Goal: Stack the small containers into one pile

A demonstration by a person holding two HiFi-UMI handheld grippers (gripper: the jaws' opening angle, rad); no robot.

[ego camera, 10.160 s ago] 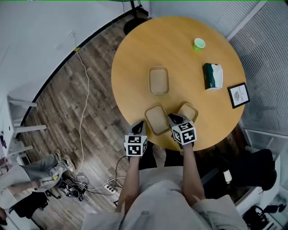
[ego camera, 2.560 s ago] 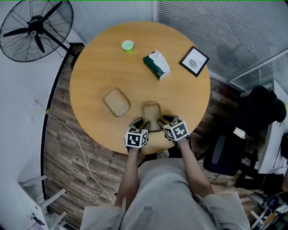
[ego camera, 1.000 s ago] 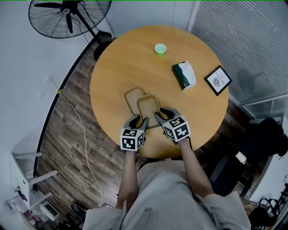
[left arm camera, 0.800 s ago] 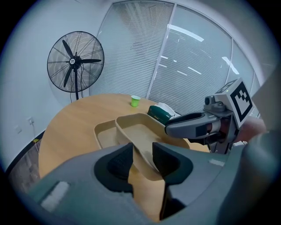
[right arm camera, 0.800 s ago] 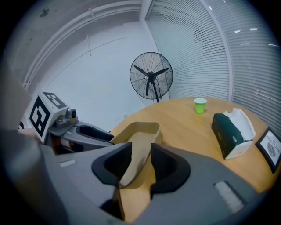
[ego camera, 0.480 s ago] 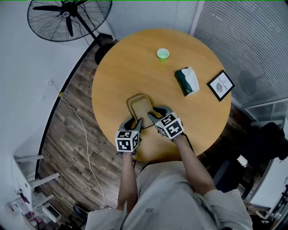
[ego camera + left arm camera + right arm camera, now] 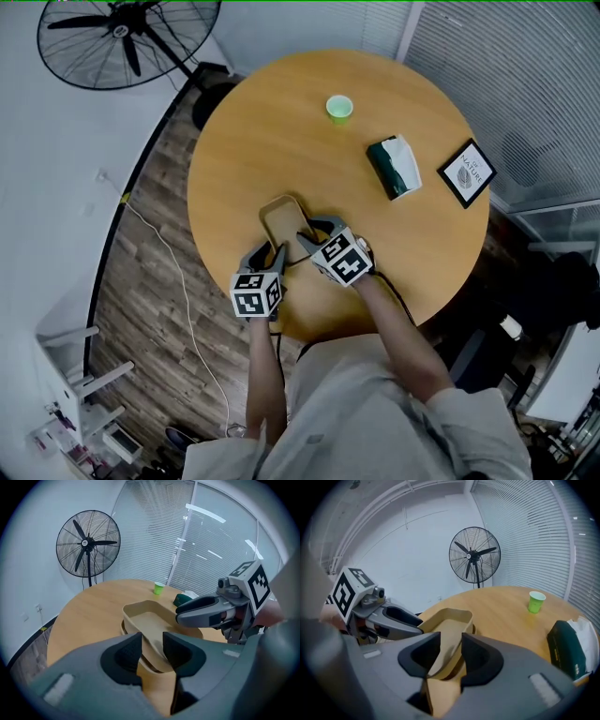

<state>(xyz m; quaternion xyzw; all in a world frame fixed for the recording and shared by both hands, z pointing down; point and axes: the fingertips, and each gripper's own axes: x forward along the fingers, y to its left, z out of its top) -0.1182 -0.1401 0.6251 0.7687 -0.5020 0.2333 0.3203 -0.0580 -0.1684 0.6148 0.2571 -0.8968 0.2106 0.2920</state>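
Observation:
A tan oblong container (image 7: 283, 221) is over the near left part of the round table (image 7: 281, 122), held from both sides. My left gripper (image 7: 273, 257) is shut on its near rim, and in the left gripper view the container (image 7: 149, 618) wall runs between the pads. My right gripper (image 7: 306, 240) is shut on the right rim, where the right gripper view shows the container (image 7: 449, 623) wall between its pads. Just beneath the held one the rim of another tan container (image 7: 123, 629) shows, so it lies inside or right over that one.
Farther back on the table stand a green cup (image 7: 339, 108), a dark green tissue pack (image 7: 397, 167) and a framed card (image 7: 467, 172). A floor fan (image 7: 122, 37) stands beyond the table at the left. The table's near edge is close behind both grippers.
Both grippers have carried the container to the left, from beside and partly over the other tan container to right over it, so the lower one is almost hidden from above.

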